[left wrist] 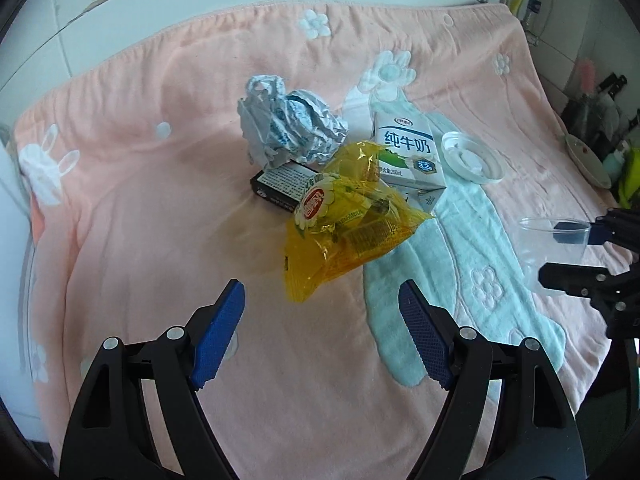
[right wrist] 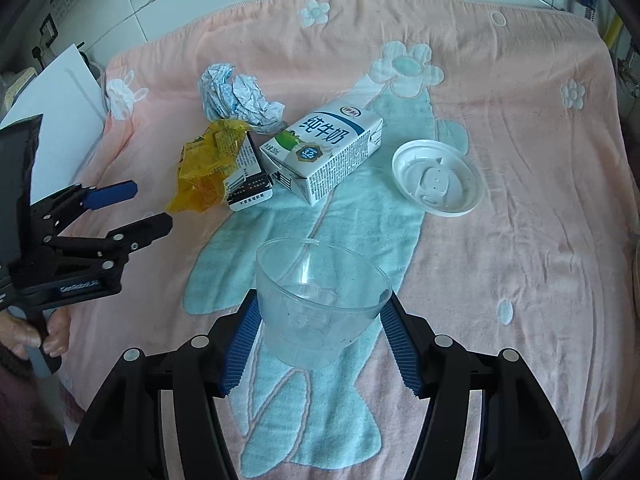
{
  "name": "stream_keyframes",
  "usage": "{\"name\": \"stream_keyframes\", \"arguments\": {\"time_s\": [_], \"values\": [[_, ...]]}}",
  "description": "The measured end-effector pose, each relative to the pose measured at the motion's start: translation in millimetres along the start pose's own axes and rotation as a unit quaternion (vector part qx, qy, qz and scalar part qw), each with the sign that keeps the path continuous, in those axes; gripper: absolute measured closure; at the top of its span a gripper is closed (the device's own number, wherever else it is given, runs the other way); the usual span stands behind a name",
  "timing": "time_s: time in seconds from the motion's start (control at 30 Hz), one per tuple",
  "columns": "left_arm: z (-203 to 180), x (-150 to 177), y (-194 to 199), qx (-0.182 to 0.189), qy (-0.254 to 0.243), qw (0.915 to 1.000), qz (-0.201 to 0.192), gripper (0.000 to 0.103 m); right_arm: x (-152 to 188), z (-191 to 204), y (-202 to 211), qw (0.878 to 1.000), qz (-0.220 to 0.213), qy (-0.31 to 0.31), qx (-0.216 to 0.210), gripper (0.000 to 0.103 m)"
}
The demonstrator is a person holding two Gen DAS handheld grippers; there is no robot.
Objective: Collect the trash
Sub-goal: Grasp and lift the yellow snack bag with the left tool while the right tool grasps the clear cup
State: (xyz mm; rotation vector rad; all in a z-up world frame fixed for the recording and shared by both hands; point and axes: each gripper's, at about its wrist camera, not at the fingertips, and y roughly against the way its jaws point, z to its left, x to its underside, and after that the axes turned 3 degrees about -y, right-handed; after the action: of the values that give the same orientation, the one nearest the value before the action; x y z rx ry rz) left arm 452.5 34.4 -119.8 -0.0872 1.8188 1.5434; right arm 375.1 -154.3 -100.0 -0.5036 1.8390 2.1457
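R hand-held gripper (right wrist: 320, 320) pinches 1 clear cup (right wrist: 320, 300); L hand-held gripper (left wrist: 322, 320) spread; 1 carton (right wrist: 324, 152), 1 lid (right wrist: 438, 178).

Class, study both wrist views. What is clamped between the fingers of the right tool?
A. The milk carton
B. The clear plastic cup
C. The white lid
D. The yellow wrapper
B: in the right wrist view the blue pads of the right tool press on both sides of the clear plastic cup, while the milk carton, yellow wrapper and white lid lie untouched on the pink blanket.
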Motion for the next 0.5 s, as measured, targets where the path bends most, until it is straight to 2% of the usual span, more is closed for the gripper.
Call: {"name": "stream_keyframes", "arguments": {"time_s": [0.1, 0.23, 0.43, 0.47, 0.5], "values": [[-2.7, -7.5, -15.4, -0.006, -0.027, 0.9996, 0.007, 0.025, 3.4, -3.5, 4.5, 1.000, 0.000, -0.002, 0.002, 0.044], [0.1, -16.6, -30.3, 0.012, -0.035, 0.9993, 0.010, 0.025, 7.4, -8.2, 7.0, 1.000, 0.001, -0.005, 0.005, 0.044], [-7.7, -22.3, -44.3, 0.018, -0.057, 0.9982, 0.012, 0.025, 13.9, -14.2, 4.6, 1.000, 0.007, -0.012, 0.010, 0.044], [-8.7, -21.9, -45.2, 0.019, -0.059, 0.9980, 0.012, 0.025, 14.9, -15.0, 4.5, 1.000, 0.008, -0.013, 0.010, 0.044], [-10.3, -21.6, -45.9, 0.021, -0.061, 0.9979, 0.010, 0.032, 16.1, -16.1, 4.6, 1.000, 0.008, -0.015, 0.010, 0.044]]}}
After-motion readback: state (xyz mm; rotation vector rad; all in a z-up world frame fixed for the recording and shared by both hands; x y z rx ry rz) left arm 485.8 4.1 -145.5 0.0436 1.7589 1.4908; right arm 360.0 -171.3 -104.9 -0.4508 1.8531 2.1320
